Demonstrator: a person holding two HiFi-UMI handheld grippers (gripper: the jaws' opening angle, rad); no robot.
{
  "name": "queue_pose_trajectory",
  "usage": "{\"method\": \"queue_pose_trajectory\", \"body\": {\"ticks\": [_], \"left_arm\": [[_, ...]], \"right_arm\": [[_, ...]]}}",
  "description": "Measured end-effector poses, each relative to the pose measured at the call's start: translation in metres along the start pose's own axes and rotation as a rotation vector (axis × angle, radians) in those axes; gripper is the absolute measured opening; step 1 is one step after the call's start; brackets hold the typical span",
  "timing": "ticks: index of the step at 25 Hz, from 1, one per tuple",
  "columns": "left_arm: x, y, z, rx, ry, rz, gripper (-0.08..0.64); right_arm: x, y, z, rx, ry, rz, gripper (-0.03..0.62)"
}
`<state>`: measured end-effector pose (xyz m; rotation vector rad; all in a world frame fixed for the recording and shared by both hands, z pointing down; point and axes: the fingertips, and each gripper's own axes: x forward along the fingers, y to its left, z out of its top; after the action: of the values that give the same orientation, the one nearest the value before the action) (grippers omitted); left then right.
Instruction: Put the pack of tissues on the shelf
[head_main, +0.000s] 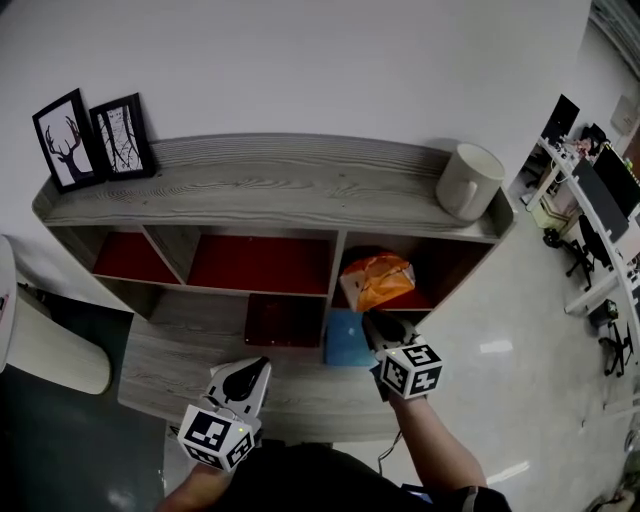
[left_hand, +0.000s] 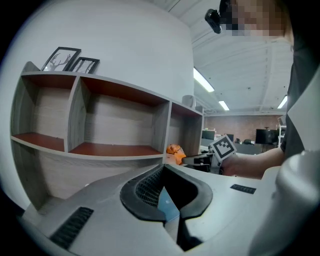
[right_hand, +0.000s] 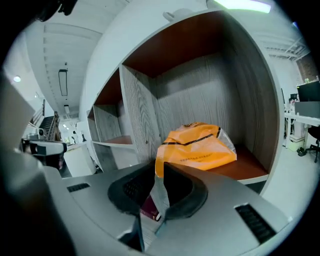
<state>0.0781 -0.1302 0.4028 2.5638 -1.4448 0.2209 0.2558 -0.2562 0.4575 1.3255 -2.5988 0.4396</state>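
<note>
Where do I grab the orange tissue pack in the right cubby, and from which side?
Take the pack by its flat sealed end flap, coming level from the cubby's open front. The body is puffy and walled in at both sides and behind; the flap is thin and faces out. The right tongs are shut on it.

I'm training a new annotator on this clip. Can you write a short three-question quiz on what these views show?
1. True or false: the mug sits on the top board of the shelf.
2. Which upper compartment holds the orange pack of tissues? A: left. B: middle. C: right.
3. Fill in: the jaws of the right gripper are closed on the pack's plastic ___.

Key: 1 true. 2 C. 3 flap.
</note>
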Motion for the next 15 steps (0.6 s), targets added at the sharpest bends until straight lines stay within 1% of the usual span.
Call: {"method": "queue_pose_trajectory", "body": {"ticks": [7,11,15], "left_arm": [[-0.001,-0.014,0.005,0.041,-0.02,0.022,0.012],[-0.005,-0.018,0.007,0.057,-0.021,0.037,0.012],[-0.012,-0.015,0.007,0.058,-0.032,0.045,0.012]], "right_arm": [[-0.042,0.005,0.014,-0.031,-0.065,0.024,0.055],[-0.064,0.019,0.022,-0.058,-0.101,0.05,0.055],[-0.078,0.041,0.02,-0.079,-0.107,0.078,0.055]]}}
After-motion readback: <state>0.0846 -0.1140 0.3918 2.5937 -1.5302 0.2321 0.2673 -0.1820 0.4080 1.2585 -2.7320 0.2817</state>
